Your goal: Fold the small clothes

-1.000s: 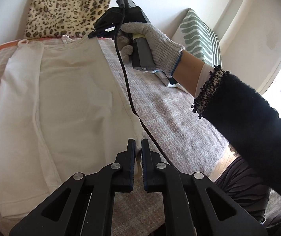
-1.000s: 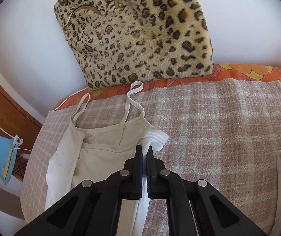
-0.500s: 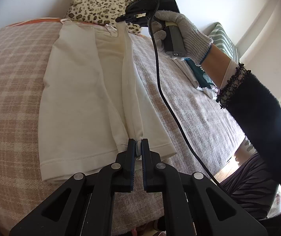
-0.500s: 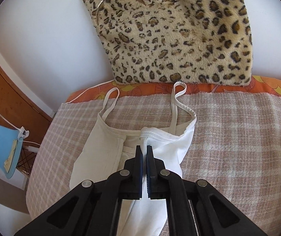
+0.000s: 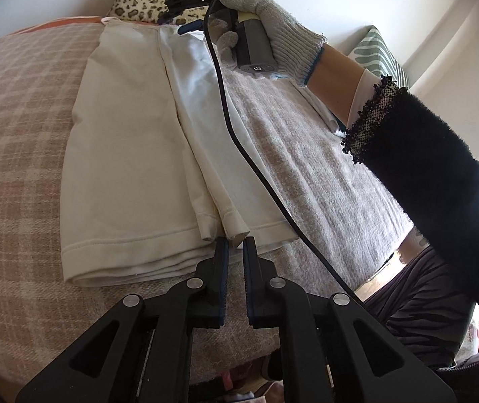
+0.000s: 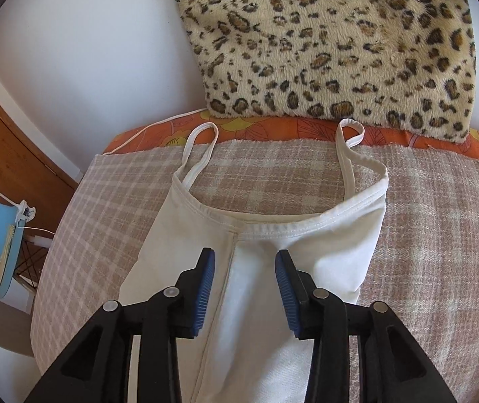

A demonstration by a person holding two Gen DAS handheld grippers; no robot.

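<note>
**Letting go of the folded side panel**

Releasing is the step in hand, by my reading. Nearest the left wrist camera, the left gripper (image 5: 235, 247) has its jaws just starting to part, with the hem corner of the white camisole (image 5: 122, 168) sitting at their tips; whether the pads are pressing on it I cannot tell. The garment lies flat on the checked blanket (image 5: 14, 134), its right-hand side turned in over the middle as a long narrow panel running from the hem up to the neckline.

In the right wrist view, the right gripper (image 6: 244, 268) is opening, its blue pads apart and clear of the cloth below, straddling the folded edge just short of the neckline. The gloved right hand (image 5: 273, 30) carries it above the top of the garment.

To do this well, both grippers should come away upward, not sideways, so the panel does not drag open. The hem corner looks slightly bunched and may want smoothing. Watch the black cable (image 5: 239, 134) trailing across the fabric.

Beyond, the two straps (image 6: 202, 144) lie loose toward the leopard-print cushion (image 6: 340, 40).
</note>
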